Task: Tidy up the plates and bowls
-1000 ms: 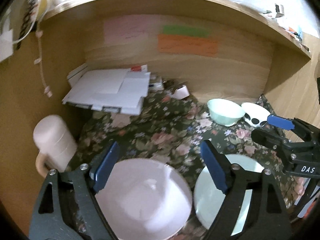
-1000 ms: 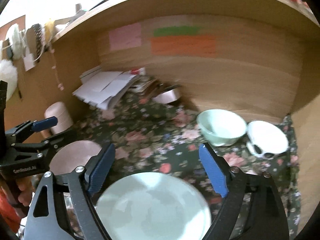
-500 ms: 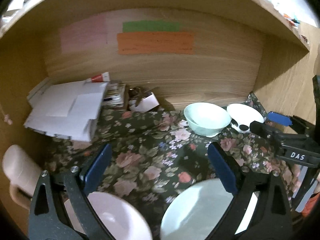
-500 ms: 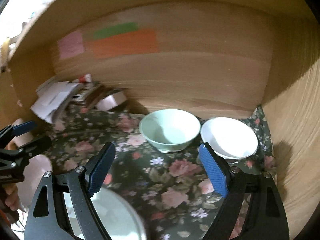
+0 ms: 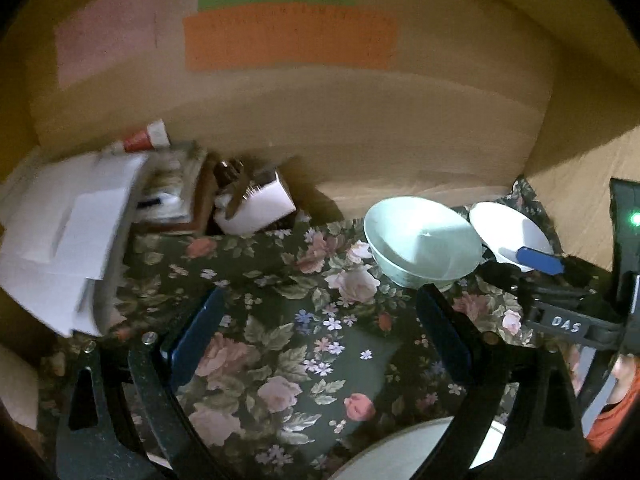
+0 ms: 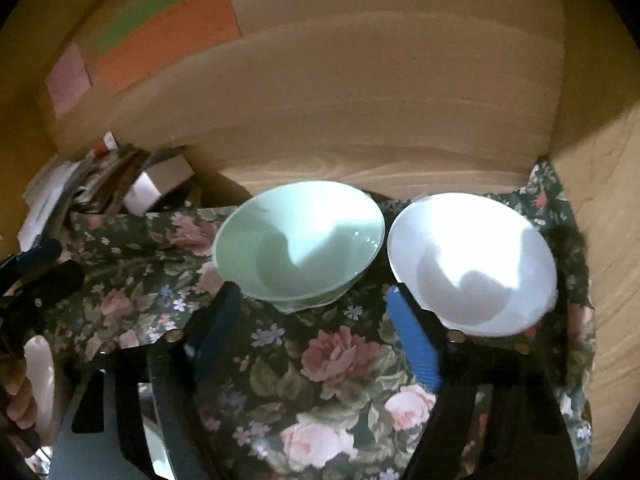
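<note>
Hovering both grippers over the flowery cloth point(image 6: 320, 364), nothing grabbed.

Right gripper point(image 6: 312, 300) has just been closing its jaws some, but they're apart with only cloth between them, tips right by the mint green bowl point(image 6: 298, 240). White bowl point(image 6: 472, 260) sits just beside it, near the wooden back wall point(image 6: 380, 92). Left gripper point(image 5: 320, 312) is spread wide, empty. Pale plate point(image 5: 400, 456) edge shows at the bottom.

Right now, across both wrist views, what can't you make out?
- Pale plate, left wrist view: cut off by the bottom edge, partly behind the left tongs.
- White bowl, left wrist view: near side hidden by the right tongs.
- Paper stack, both views: motion-blurred, nothing readable.
- Orange note: writing too blurred.
</note>
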Motion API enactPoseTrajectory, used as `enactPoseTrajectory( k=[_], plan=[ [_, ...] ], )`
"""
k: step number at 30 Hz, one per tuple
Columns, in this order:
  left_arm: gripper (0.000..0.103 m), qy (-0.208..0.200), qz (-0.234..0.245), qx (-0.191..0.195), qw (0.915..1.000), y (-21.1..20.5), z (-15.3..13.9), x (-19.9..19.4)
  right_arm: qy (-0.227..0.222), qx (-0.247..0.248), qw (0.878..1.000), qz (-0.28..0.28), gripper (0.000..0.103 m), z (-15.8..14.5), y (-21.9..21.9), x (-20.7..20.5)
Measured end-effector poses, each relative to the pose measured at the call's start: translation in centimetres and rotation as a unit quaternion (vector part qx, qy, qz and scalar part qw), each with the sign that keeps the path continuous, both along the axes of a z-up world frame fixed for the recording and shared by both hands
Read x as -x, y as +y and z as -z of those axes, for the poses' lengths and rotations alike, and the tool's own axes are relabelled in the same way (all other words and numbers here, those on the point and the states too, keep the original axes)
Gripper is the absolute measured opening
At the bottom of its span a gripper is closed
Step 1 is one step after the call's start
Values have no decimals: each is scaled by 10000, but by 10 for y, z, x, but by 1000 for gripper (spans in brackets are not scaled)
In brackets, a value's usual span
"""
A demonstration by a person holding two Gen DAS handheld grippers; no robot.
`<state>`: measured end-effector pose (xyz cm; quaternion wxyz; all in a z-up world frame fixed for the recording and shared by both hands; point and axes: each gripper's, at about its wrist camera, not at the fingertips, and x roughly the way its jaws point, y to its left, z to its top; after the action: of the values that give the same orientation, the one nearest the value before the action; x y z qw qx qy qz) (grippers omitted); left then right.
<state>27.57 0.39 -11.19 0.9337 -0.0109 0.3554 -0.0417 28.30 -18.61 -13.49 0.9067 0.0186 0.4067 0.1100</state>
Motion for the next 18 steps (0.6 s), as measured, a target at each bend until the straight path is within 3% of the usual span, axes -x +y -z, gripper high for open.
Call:
enactPoseTrajectory(
  k=[3, 11, 18],
  plan=[
    [97, 279, -17, 130, 9995, 2, 10, -16, 139, 4, 9999, 32, 62, 9, -1, -10],
    [93, 545, -93, -211, 9982, 1, 25, -30, 374, -171, 9990, 175, 58, 26, -7, -27],
    [93, 451, -169, -215, 9986, 4, 28, -32, 559, -261, 9980, 168, 55, 35, -3, -42]
  ],
)
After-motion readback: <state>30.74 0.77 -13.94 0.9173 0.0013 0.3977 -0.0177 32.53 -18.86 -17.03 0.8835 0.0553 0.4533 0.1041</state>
